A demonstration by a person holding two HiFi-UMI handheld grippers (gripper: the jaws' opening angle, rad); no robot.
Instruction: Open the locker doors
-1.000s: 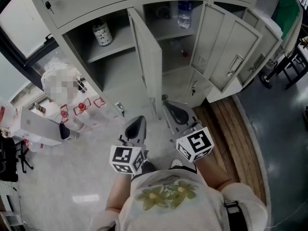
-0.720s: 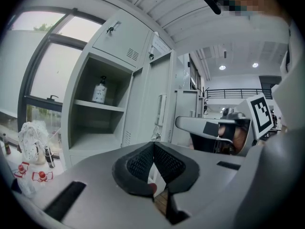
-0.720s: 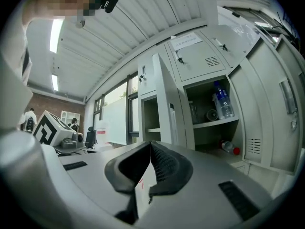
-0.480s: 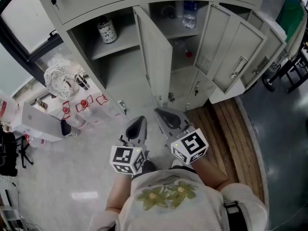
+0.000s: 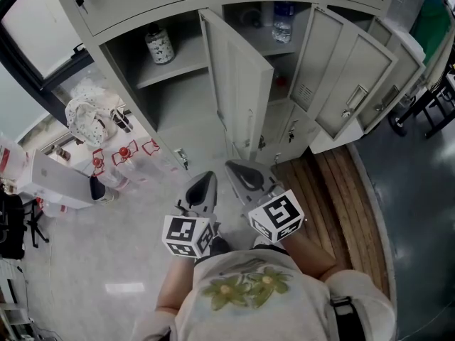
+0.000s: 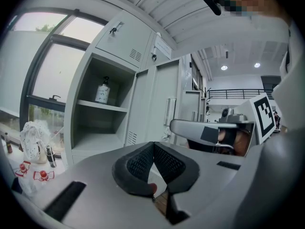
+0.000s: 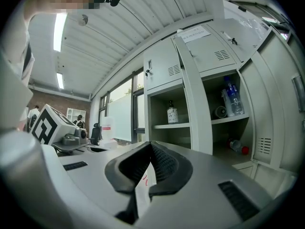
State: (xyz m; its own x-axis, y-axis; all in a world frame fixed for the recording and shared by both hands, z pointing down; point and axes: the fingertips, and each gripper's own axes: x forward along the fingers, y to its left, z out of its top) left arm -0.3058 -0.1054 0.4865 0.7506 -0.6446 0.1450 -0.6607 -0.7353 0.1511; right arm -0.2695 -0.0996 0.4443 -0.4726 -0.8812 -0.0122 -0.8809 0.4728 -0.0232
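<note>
The locker's left compartment (image 5: 178, 84) holds a patterned jar (image 5: 160, 45) on its shelf, and the middle one holds a water bottle (image 5: 283, 21) near the upper shelf's right edge. Only my right gripper view clearly shows a red-capped bottle (image 7: 237, 147) lying on the shelf below. My left gripper (image 5: 202, 187) and right gripper (image 5: 242, 172) are both pressed together and empty, and the open locker doors (image 5: 242, 84) stand just ahead, untouched.

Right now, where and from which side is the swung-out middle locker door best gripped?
Pinch the middle door on its free vertical edge, beside the handle, coming in from the front. It is likely thin sheet with that edge toward the person, so jaws can straddle it; the shut right gripper must open first.
</note>
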